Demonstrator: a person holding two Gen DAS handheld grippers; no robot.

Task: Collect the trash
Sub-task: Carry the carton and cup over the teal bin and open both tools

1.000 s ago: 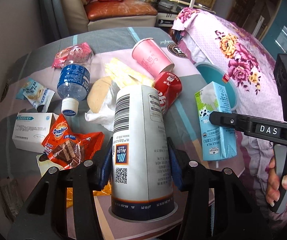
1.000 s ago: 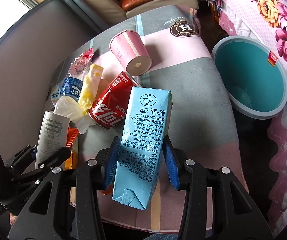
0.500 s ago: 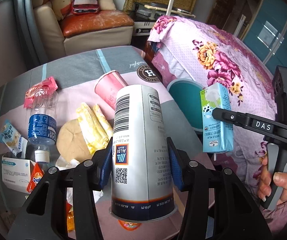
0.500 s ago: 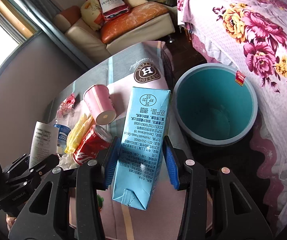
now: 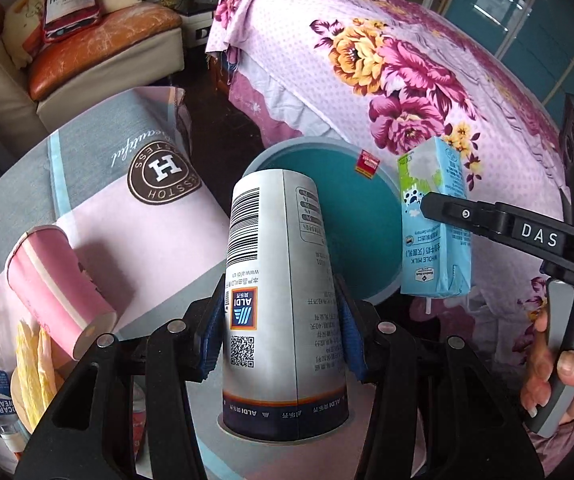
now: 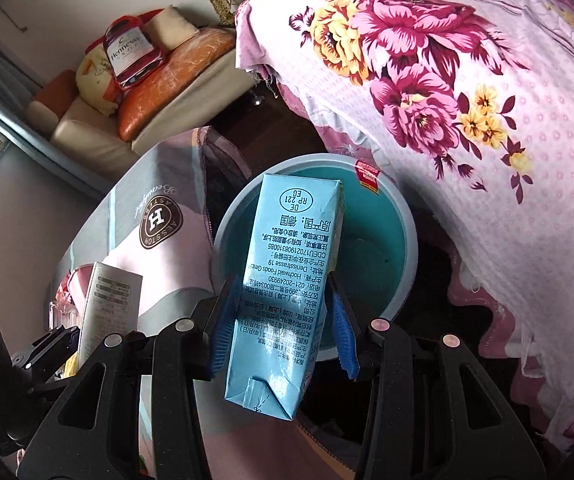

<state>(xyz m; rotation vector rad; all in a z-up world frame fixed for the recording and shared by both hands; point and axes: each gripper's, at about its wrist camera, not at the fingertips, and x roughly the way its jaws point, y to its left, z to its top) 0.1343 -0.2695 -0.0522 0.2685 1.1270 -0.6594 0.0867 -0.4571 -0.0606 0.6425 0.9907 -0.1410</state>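
Trash bin (image 5: pixel 371 248) stands between patchwork tablecloth (image 5: pixel 99 184) and floral bedspread (image 5: pixel 427 92).

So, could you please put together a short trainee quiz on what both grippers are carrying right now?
1. True or false: the left gripper is closed on the grey ALDI cup.
2. What does the right gripper hold? A) red can B) blue milk carton C) water bottle
3. Fill in: in both views the held items show in front of the teal ____.

Key
1. True.
2. B.
3. Bin; it stands on the floor between the table and the floral bed.
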